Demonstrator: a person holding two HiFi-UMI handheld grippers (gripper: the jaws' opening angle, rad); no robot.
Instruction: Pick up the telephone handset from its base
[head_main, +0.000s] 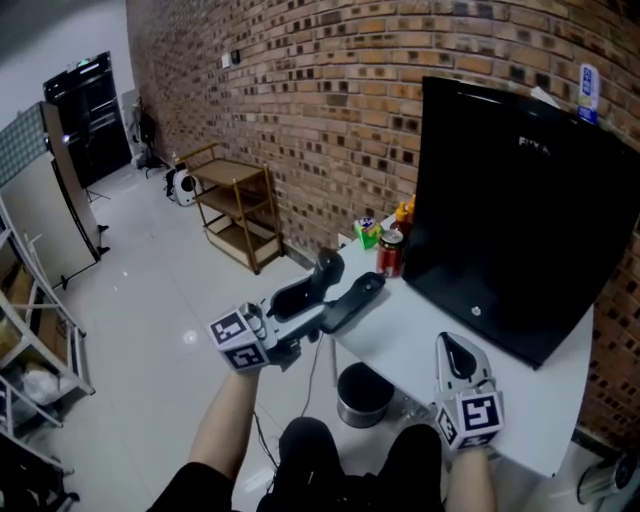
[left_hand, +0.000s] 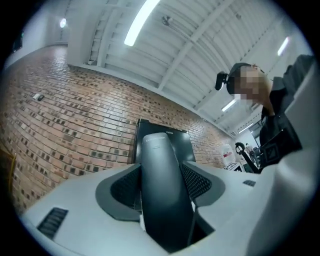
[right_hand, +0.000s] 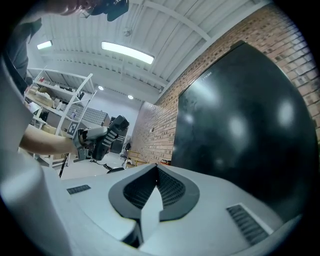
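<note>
The dark telephone handset (head_main: 347, 303) hangs in the air over the left edge of the white table (head_main: 520, 400), with my left gripper (head_main: 303, 306) shut on it. In the left gripper view the handset (left_hand: 162, 190) fills the gap between the jaws. A thin cord (head_main: 309, 372) drops from it toward the floor. My right gripper (head_main: 456, 352) rests on the table near its front edge, shut with nothing in it (right_hand: 156, 172). From the right gripper view the lifted handset (right_hand: 113, 130) shows at the left, and a dark shape that may be the base (right_hand: 114, 170) lies below it.
A large black monitor (head_main: 520, 210) stands at the back of the table against the brick wall. Cans and bottles (head_main: 390, 250) cluster at its left. A metal bin (head_main: 362, 395) stands under the table edge. A wooden trolley (head_main: 240, 215) stands by the wall.
</note>
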